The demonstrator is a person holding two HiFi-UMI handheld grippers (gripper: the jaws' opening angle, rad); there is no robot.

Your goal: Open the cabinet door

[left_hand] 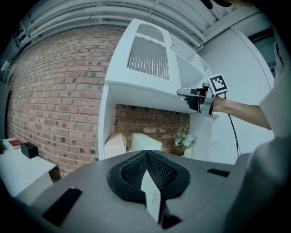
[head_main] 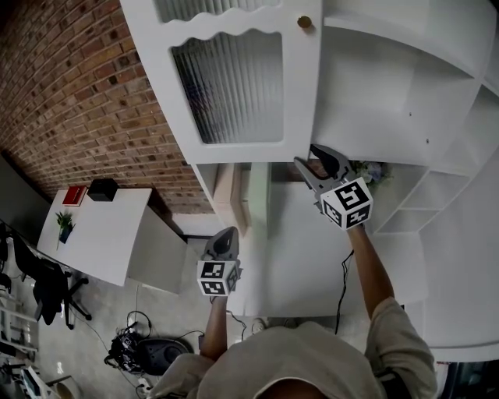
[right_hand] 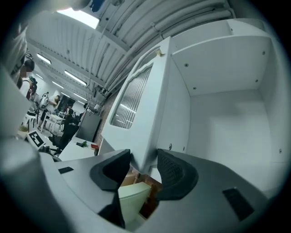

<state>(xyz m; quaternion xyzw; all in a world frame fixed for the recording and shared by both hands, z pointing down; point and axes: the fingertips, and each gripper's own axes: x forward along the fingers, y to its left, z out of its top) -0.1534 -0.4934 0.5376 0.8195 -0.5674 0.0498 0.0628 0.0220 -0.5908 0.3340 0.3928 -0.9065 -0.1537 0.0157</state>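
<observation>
My right tongs (head_main: 306, 156) stood wide, straddling the free edge of the cabinet door (head_main: 234, 86) at its bottom corner. The slab sat between the pads, with no firm pinch that I could see. The door hung part open, its long edge running up from the jaws to the knob (head_main: 304, 22). My left tongs (head_main: 224, 234) were closed, empty, well below. The right hand was nearer, so the swing looked to be its job.

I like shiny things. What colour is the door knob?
The knob is gold; head view.
</observation>
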